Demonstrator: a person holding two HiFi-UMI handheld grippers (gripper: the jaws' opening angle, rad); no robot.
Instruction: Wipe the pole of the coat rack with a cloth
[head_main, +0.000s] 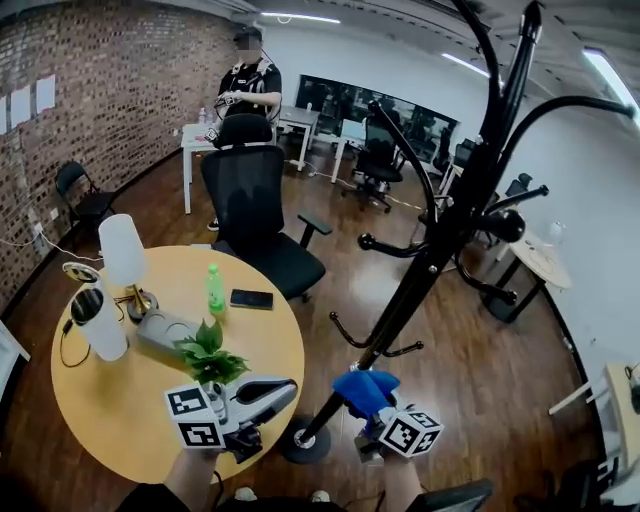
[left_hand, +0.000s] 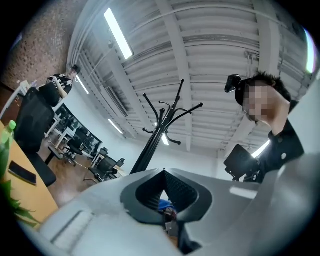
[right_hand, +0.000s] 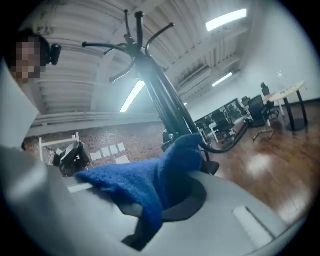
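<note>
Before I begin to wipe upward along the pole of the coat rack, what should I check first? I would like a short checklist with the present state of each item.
1. Cloth gripped: ok. The right gripper is shut on the blue cloth.
2. Cloth pressed against the pole: cannot tell; it is close beside the low part.
3. Left gripper out of the way: ok; shut, empty, over the table edge.
4. Base sitting flat: ok.
5. Free way upward: not ok; low hooks stick out just above the cloth.
</note>
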